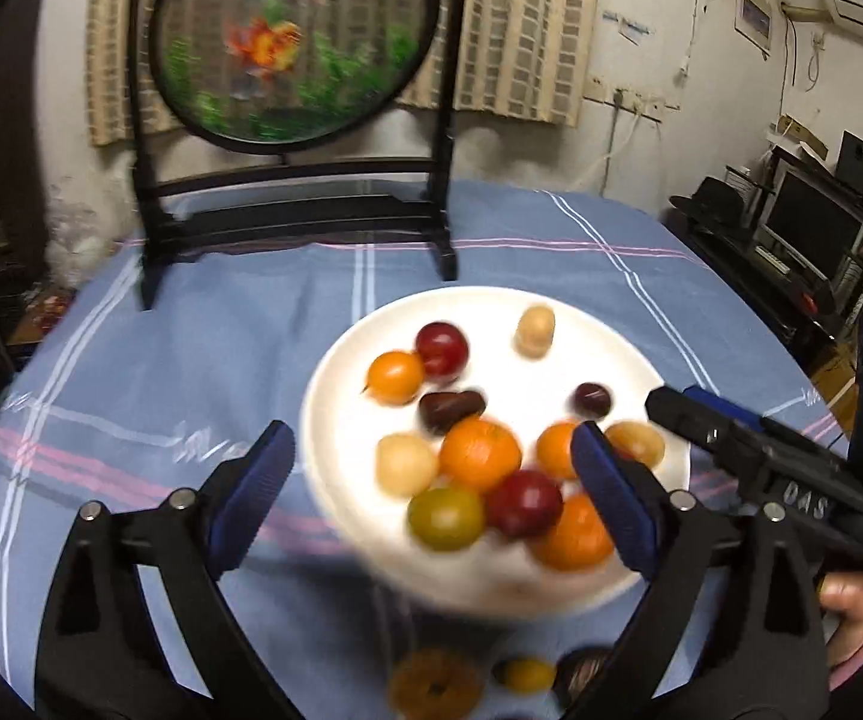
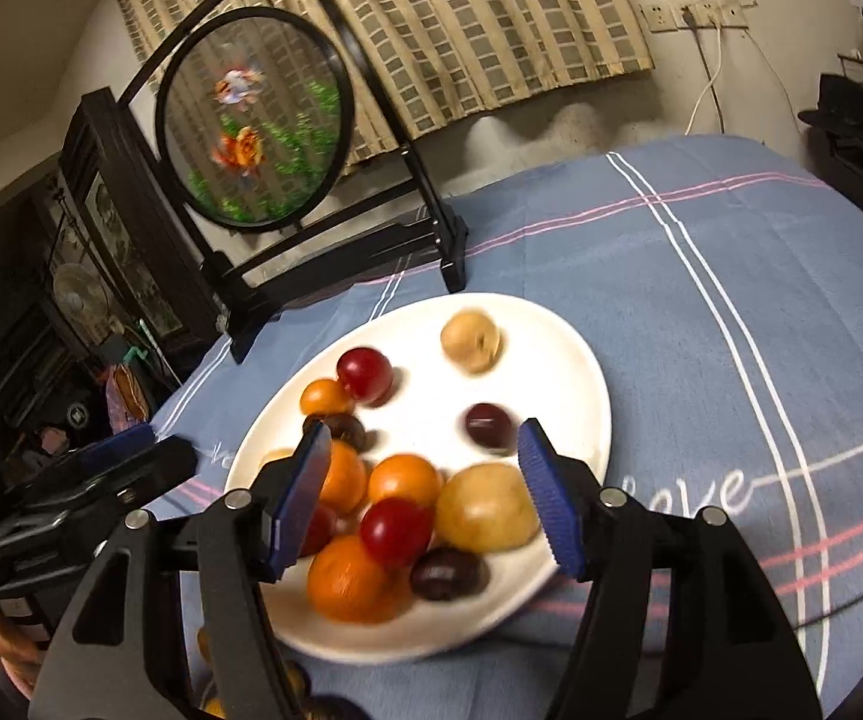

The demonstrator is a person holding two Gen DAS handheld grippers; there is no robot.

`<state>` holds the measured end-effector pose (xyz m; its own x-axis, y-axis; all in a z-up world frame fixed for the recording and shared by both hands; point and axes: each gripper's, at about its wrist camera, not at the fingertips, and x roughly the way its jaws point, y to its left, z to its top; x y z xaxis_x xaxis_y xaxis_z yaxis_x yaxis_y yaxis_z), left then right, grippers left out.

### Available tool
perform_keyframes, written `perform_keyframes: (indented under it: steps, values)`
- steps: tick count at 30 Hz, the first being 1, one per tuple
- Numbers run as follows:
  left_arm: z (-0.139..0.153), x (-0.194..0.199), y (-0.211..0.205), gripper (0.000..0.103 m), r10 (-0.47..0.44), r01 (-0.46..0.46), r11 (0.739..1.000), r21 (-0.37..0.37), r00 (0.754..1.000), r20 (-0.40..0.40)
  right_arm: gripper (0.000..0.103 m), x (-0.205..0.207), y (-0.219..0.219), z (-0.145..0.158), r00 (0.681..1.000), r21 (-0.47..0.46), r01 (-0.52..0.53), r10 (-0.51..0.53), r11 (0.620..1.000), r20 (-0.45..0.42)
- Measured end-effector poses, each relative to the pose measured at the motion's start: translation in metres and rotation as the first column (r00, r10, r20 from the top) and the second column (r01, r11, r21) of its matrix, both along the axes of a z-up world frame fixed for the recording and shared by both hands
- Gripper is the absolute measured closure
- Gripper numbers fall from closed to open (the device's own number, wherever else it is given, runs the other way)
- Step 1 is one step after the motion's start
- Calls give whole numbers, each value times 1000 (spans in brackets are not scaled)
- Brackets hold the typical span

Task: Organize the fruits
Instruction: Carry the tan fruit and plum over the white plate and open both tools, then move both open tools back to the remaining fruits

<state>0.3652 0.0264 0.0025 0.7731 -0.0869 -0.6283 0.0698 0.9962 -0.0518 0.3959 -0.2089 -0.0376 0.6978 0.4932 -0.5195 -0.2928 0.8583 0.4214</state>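
A white plate (image 1: 551, 594) on the blue cloth holds several small fruits: oranges (image 1: 479, 453), red plums (image 1: 441, 348), dark plums (image 1: 592, 399), pale yellow fruits (image 1: 534, 330) and a green-red one (image 1: 446, 518). My left gripper (image 1: 431, 462) is open and empty, hovering over the plate's near side. My right gripper (image 2: 425, 468) is open and empty above the near fruits; it also shows in the left wrist view (image 1: 689, 414) at the plate's right edge. The plate (image 2: 575, 360) holds an orange (image 2: 347, 579), a red plum (image 2: 395, 528) and a yellow fruit (image 2: 485, 507) between my right fingers.
A round fish-painting screen on a black stand (image 1: 293, 42) stands at the table's far side. More fruits (image 1: 434, 684) lie on the cloth before the plate. The table edge drops off right, near a shelf with a monitor (image 1: 815, 228).
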Motion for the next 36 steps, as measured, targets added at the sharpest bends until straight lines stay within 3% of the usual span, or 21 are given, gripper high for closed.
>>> perform_keyframes:
  steps: [5,10,12,18,21,25,27,30,36]
  values:
    - [-12,-48,12,4,59,-60,997,41,998,11,38,-35,12,-3,998,-59,-67,68,996,8]
    - [-34,-76,32,4,103,-103,995,-5,995,-15,38,-74,18,-8,991,-82,-132,131,988,-10]
    - [-41,-79,38,4,126,-127,992,-15,991,-51,38,-86,19,-9,989,-91,-148,147,985,-14]
    - [-40,-87,45,4,179,-179,984,-6,984,-19,38,-104,20,-16,993,-175,-115,115,978,-15]
    - [-41,-89,43,4,184,-184,983,10,983,-20,38,-106,15,-18,993,-153,-121,116,981,-36]
    - [-44,-87,45,4,202,-201,979,35,979,-36,38,-107,15,-28,982,-142,-170,155,975,-112]
    - [-44,-87,51,4,208,-208,978,4,977,-51,38,-110,17,-31,976,-155,-191,170,969,-137]
    - [-45,-89,58,4,222,-224,974,-30,973,-56,38,-117,19,-34,966,-152,-230,206,961,-158]
    - [-48,-89,58,5,236,-236,972,-2,970,-60,38,-127,30,-35,939,-163,-321,292,933,-179]
